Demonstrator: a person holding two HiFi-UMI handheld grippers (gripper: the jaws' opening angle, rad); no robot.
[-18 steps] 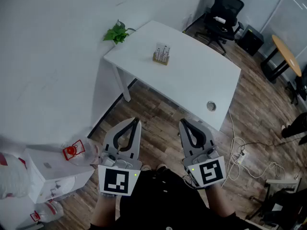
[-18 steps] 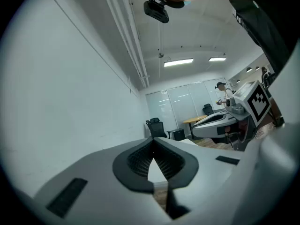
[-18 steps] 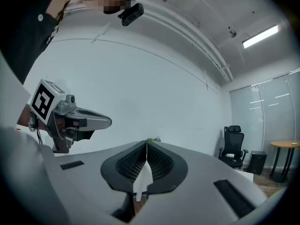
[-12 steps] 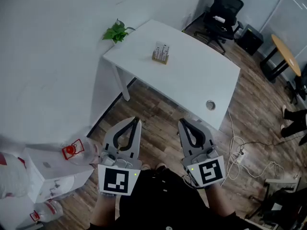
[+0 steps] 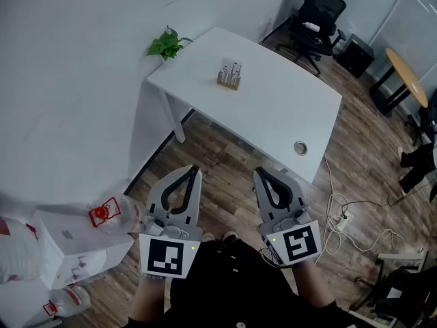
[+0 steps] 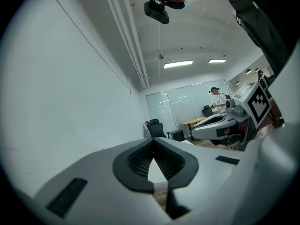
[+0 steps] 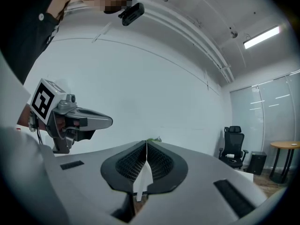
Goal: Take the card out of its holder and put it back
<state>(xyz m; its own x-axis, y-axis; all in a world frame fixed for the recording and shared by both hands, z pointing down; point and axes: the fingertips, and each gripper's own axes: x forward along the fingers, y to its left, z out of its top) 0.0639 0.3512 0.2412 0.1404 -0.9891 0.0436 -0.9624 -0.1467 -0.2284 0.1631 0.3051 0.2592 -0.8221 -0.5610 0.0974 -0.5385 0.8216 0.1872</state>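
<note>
The person stands back on the wood-plank floor (image 5: 225,162), well apart from the white rectangular counter (image 5: 273,108). Both tools are held low and close to the body, pointing forward. I take that for a ready stance before walking up, since nothing is within reach from here.

The left gripper (image 5: 190,172) has its fingers pressed fully together with nothing between them; its own view shows only the far room past the dark ribbed pads. The right gripper (image 5: 262,173) is likewise closed tight and empty, its pads meeting along one thin seam.

The task's thing is out on the counter: a small wooden holder (image 5: 229,82), sitting toward the far side and clear of the edges. White cards (image 5: 232,68) stand upright in it, so they would lift straight up. How many there are is too small to tell.

A green leafy plant (image 5: 165,46) pokes up just beside the counter's far left corner, near the wall.
</note>
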